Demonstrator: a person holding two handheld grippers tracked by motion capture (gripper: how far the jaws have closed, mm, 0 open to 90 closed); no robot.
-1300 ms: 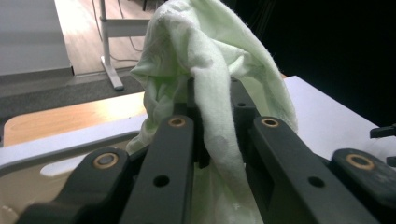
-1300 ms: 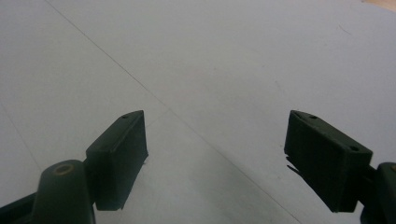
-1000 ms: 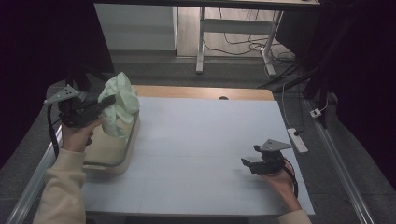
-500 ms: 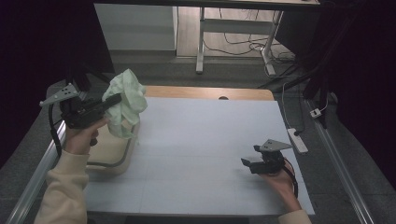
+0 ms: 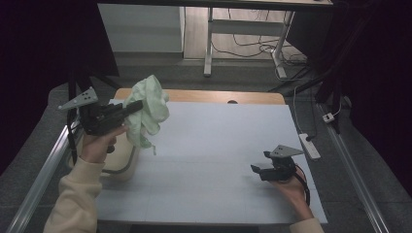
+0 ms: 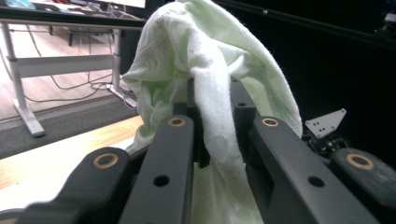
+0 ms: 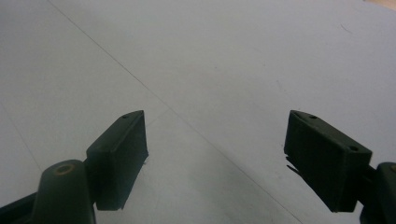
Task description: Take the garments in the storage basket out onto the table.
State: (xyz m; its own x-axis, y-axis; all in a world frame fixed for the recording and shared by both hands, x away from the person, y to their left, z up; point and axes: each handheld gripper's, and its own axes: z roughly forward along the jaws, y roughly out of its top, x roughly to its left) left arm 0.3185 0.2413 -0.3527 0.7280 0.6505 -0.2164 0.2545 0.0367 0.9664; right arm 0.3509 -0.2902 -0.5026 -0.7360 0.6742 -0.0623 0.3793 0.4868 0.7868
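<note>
A: Right gripper [image 5: 258, 168] status?

B: Seen near the front right of the table [image 5: 218, 145], low over the grey surface, held by the right hand [image 5: 291, 187]. In the right gripper view its jaws are spread wide, nothing between them, bare table mat below

A: And the cloth?

B: The pale green cloth [image 5: 147, 109] is pinched in the left gripper [image 5: 137, 104], at the left side of the table, farther back than the right gripper. The jaws are pressed together on a fold of it. In the left gripper view the cloth [image 6: 210, 84] is draped over and between the jaw tips, bunched above them and hanging down past them toward the camera

A: Clear of the table?

B: In the high view the cloth is held up in the air; its lower tail is seen dangling above the beige basin [image 5: 124, 162] at the left edge. No contact with the mat can be made out. Whether the tail touches the basin rim cannot be told

A: Relation between the two grippers?

B: Well apart. The left hand [image 5: 99, 141] is raised at the left, the right one kept low at the right. Beyond the table, desk legs [image 5: 209, 43] and floor cables are seen
</note>
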